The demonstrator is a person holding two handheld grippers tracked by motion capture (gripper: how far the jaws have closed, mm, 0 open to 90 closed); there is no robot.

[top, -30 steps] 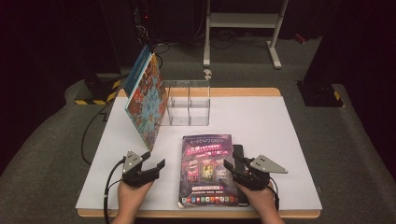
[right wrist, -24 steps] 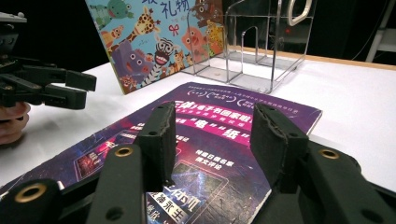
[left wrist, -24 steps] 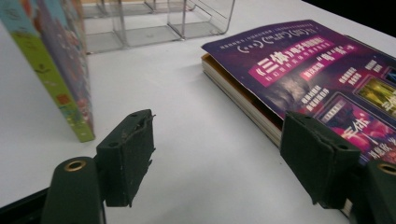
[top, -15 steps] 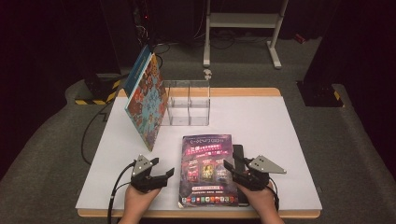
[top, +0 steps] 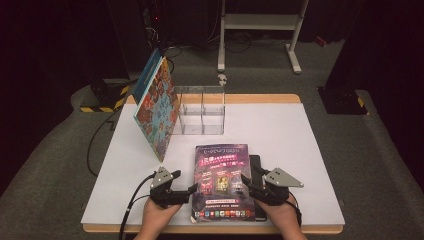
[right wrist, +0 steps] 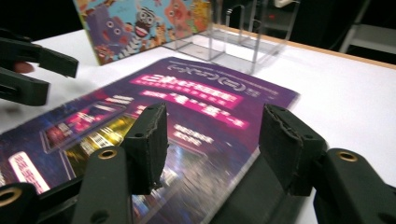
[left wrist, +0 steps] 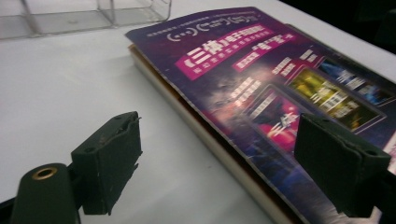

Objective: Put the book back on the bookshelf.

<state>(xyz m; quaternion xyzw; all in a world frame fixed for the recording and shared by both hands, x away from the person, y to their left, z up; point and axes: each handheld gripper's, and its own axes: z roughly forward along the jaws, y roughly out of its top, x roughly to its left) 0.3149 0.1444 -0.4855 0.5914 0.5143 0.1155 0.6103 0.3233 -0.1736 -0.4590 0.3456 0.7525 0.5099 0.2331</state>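
**Both grippers line up on the purple book**

While the purple glossy-covered book lies flat at the lower centre of the high view, on the white tabletop, the two hand-held grippers flank its near end. The left gripper sits just beside the book's left edge, and its jaws have just been opening; in the left gripper view they stand wide, one over bare table and the other over the cover, with the book's edge between them and neither pad pressing on it. The right gripper is at the book's right edge, beside a black slab that lies under or against that side. Its jaws have just been opening too; in the right gripper view they straddle the book's edge without visibly clamping it, so nothing looks held.

By my reading, the step in hand is setting a two-sided grasp before a lift. Next, each pair of jaws would need to slide over the cover edge and close firmly.

Toward the upper centre stands a clear plastic two-bay holder, with a colourful cartoon-covered picture book leaning at its left.
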